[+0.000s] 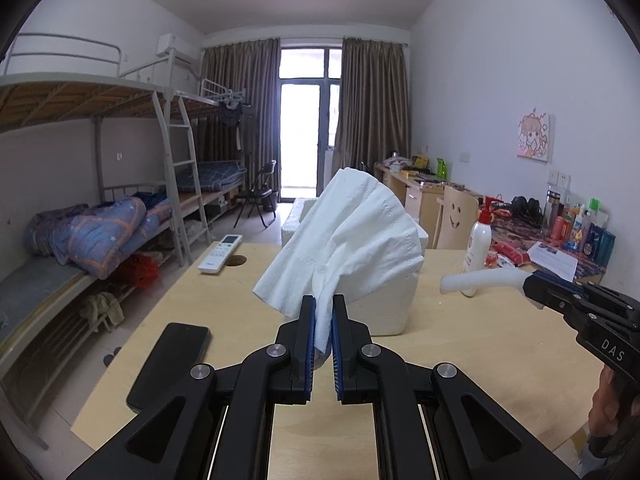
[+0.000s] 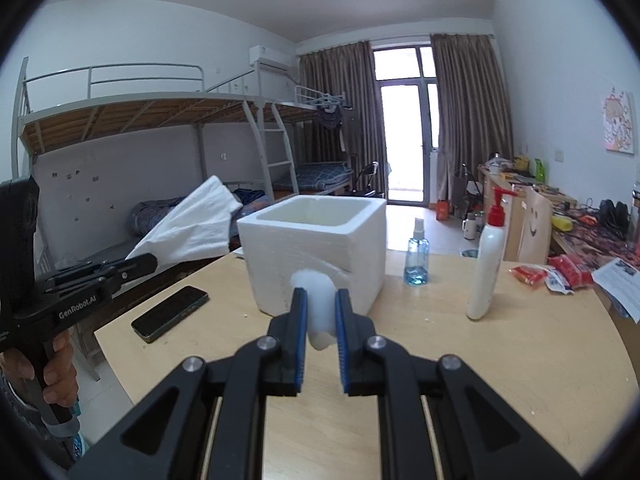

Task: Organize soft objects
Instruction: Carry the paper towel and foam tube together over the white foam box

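My left gripper (image 1: 323, 308) is shut on a white tissue (image 1: 352, 232) and holds it up in front of the white foam box (image 1: 384, 308). In the right wrist view the left gripper (image 2: 140, 262) shows at the left with the tissue (image 2: 192, 224) fanning up beside the box (image 2: 316, 244). My right gripper (image 2: 322, 300) is shut on a white foam tube (image 2: 318, 300), just in front of the box's near wall. In the left wrist view the right gripper (image 1: 532, 284) comes in from the right with the tube (image 1: 480, 280) sticking out leftward.
On the wooden table (image 2: 480, 360) lie a black phone (image 2: 170, 312), a white lotion pump bottle (image 2: 486, 264), a blue spray bottle (image 2: 418, 254) and red snack packets (image 2: 556, 272). A white remote (image 1: 221, 252) lies at the table's far left. Bunk beds stand left.
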The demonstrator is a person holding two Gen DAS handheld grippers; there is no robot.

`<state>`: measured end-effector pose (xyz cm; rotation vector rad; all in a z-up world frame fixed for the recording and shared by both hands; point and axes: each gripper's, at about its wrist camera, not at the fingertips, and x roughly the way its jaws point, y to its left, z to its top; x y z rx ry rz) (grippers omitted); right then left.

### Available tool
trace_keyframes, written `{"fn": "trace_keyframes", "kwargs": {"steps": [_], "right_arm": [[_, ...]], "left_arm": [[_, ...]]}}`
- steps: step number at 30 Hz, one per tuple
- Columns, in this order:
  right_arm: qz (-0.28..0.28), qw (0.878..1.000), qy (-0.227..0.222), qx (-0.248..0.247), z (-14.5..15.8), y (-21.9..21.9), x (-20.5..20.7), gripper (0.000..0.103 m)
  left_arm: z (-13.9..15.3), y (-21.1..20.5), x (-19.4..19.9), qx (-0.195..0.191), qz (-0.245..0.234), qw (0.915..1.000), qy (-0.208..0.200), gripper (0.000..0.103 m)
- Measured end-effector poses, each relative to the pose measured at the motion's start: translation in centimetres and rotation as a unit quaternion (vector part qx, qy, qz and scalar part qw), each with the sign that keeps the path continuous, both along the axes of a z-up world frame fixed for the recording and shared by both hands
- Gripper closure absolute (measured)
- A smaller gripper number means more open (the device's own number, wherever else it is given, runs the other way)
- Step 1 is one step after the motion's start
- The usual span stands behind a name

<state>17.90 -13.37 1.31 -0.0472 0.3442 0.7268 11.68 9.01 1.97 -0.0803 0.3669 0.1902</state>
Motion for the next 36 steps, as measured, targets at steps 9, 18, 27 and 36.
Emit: {"fn": "trace_keyframes", "kwargs": {"steps": [9,18,27,36], "right_arm": [[0.015,1.0,-0.016,0.007,1.2,1.2,-0.2,0.087],[0.009,0.999,-0.038,0.022,3.0,1.2,-0.6,0.087],[0.012,0.999,-0.038,0.021,3.3,2.2,-0.4,0.087],[0.014,0.998,-0.055,0.025,4.2,3.5,0.1,0.087]], "left_arm": [[0.9,-0.1,-0.2,0.009,-0.002,0.9998,-0.016,0.095],[2.7,1.0,-0.1,0.016,0.01,0.9992,-0.035,0.095],[3.0,1.7,0.8,0.009,0.015,0.9993,-0.034,0.095],[3.9,2.4,1.8,0.02,0.013,0.9989,-0.042,0.095]]}}
